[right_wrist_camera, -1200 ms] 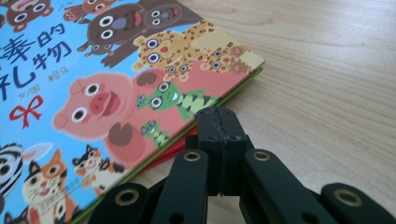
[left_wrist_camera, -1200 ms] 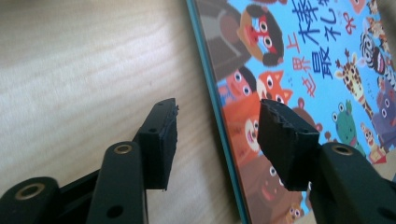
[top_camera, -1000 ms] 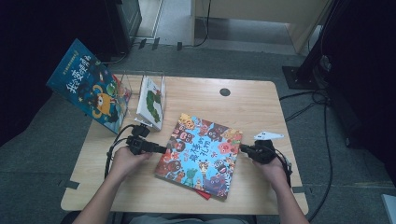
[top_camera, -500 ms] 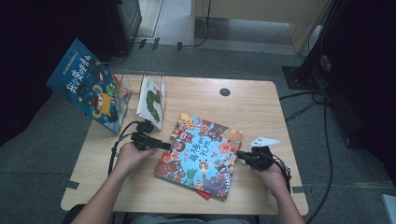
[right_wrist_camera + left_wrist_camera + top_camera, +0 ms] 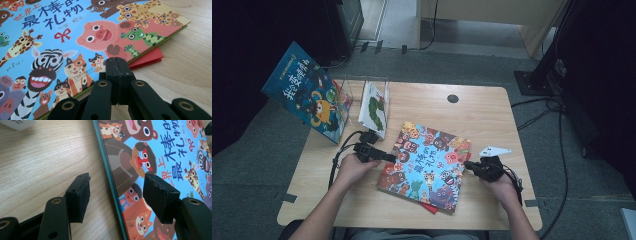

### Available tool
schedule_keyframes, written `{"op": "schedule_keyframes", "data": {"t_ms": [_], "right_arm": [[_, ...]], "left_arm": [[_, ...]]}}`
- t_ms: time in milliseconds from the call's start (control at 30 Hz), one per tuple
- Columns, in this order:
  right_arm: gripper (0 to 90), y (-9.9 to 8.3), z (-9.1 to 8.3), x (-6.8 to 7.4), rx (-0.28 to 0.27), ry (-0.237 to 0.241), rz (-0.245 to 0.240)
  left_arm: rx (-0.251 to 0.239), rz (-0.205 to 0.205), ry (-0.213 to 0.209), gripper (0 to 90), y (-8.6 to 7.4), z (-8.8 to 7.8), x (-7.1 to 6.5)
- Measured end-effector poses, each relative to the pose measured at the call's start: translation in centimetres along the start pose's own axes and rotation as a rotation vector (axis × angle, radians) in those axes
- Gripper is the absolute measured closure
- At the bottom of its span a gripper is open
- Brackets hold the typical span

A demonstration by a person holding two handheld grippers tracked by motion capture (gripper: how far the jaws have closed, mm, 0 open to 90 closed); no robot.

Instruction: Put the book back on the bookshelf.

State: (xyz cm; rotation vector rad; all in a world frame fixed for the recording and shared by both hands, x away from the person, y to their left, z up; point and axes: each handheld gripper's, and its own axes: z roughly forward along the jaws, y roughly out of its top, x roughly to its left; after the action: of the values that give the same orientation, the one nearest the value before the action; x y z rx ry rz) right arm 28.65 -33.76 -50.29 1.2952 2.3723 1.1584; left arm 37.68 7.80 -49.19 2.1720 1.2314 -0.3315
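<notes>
Best done by easing the spread left gripper (image 5: 116,195) squarely onto the spine edge of the animal picture book (image 5: 427,165), one jaw above the cover and one at table level, before squeezing, so the cover does not bend or skid across the wooden table (image 5: 482,120). Lying flat near the middle of the table over a thin red book (image 5: 150,58), just below the upright white book (image 5: 374,107) in the clear stand, with that spine edge running between the left jaws, untouched and lately opened wider. At the book's opposite edge, right gripper (image 5: 117,65) pressed together on nothing, tips at the cover's rim.
</notes>
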Motion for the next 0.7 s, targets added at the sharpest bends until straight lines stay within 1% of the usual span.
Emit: {"op": "schedule_keyframes", "data": {"t_ms": [300,433,500,600,667,700], "right_arm": [[90.0,0.4,0.5,0.1,-0.007,0.001,-0.002],[90.0,0.6,0.9,0.3,-0.015,0.0,-0.008],[90.0,0.7,1.1,0.4,-0.014,0.001,-0.015],[90.0,0.8,1.2,0.5,-0.016,-0.001,-0.015],[90.0,0.8,1.2,0.4,-0.016,0.008,-0.013],[90.0,0.8,1.3,0.4,-0.016,0.011,-0.008]], "left_arm": [[-0.005,0.001,-0.006,39.6,-0.1,0.2,-0.2],[-0.003,0.015,-0.006,40.1,-0.1,0.3,-0.3],[-0.007,0.001,-0.004,39.6,-0.1,0.3,-0.3],[-0.027,-0.025,-0.03,38.2,-0.2,0.2,-0.1],[-0.038,-0.046,-0.042,38.2,-0.3,0.2,0.1],[-0.034,-0.048,-0.033,39.2,-0.3,0.2,0.1]]}}
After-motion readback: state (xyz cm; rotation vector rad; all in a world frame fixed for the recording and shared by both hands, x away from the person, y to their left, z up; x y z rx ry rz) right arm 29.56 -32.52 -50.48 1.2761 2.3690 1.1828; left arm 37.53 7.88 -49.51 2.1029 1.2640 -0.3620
